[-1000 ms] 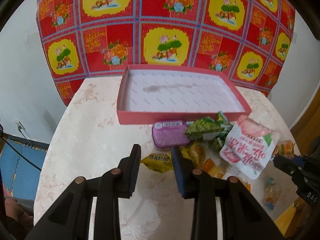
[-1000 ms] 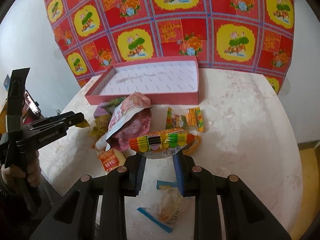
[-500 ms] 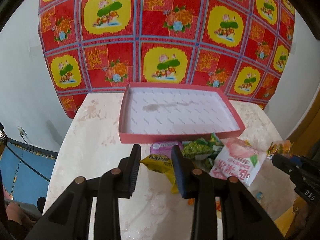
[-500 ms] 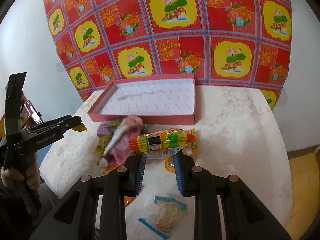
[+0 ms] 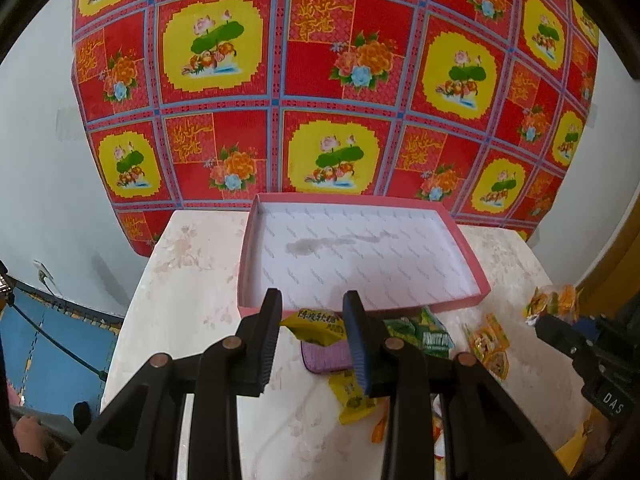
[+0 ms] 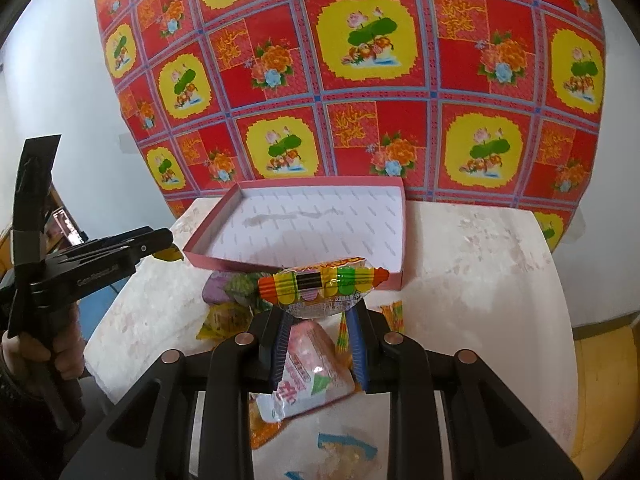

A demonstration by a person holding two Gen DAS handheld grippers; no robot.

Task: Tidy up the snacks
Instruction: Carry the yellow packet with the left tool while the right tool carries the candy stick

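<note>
The right tool (image 6: pixel 316 312), clenched on a striped packet (image 6: pixel 322 284) held crosswise, is seemingly just short of the pink tray (image 6: pixel 296 268) ahead.

Colour overload on this table

Pink tray (image 5: pixel 464 304) with white patterned lining, red-and-yellow floral cloth (image 5: pixel 320 92) behind, yellow candy packet (image 5: pixel 316 326), rainbow-striped snack pack (image 6: pixel 324 284), purple tin (image 5: pixel 326 358).

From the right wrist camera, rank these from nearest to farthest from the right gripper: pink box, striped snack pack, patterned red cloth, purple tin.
1. striped snack pack, clamped in the right gripper.
2. purple tin, on the table to the left, by the box's near wall.
3. pink box, straight ahead, nothing in it.
4. patterned red cloth, behind the table.
</note>
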